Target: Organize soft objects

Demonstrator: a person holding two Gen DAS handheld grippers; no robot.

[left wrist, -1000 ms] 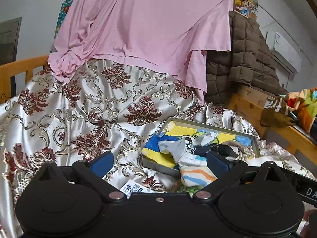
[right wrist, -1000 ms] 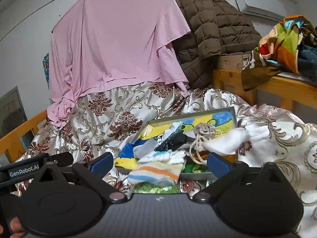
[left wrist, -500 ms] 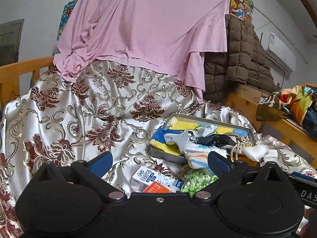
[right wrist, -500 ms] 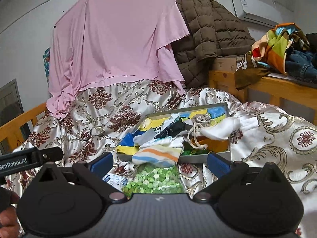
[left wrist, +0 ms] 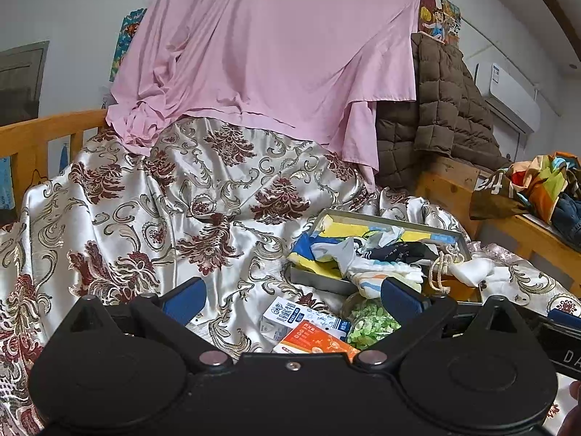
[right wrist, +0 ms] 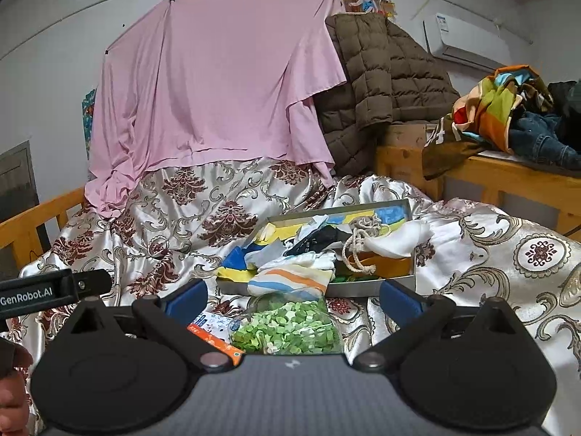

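Two handheld grippers point toward a bed draped in a shiny cream cloth (left wrist: 218, 196) with dark red flowers. The left gripper (left wrist: 292, 296) has its blue-padded fingers (left wrist: 185, 299) spread wide apart, holding nothing. The right gripper (right wrist: 292, 296) is spread just as wide and also holds nothing. Between and just ahead of the right gripper's fingers lies a clear bag of green pieces (right wrist: 287, 328), resting on the cloth. To its left, partly hidden by that gripper's body, sit an orange packet (right wrist: 212, 339) and a white carton (right wrist: 214, 321). From the left gripper's view, the carton (left wrist: 303, 318) and orange packet (left wrist: 316, 343) lie ahead between the fingers, with the green bag (left wrist: 370, 325) just beside the right finger. Just beyond the bag is a shallow grey tray (right wrist: 363, 285) piled with soft things: a striped sock (right wrist: 290, 279) spilling over the near rim, touching the bag, a dark sock (right wrist: 316, 238), a white sock (right wrist: 395, 238), a coil of rope (right wrist: 359, 243), and yellow and blue fabric (right wrist: 236, 263). The tray sits ahead of both grippers, right of centre for the left one. Farther back, a pink sheet (right wrist: 218, 91) hangs over the bed, with a brown quilted jacket (right wrist: 385, 83) to its right. A pile of clothes (right wrist: 508, 112) rests on a wooden shelf at far right.
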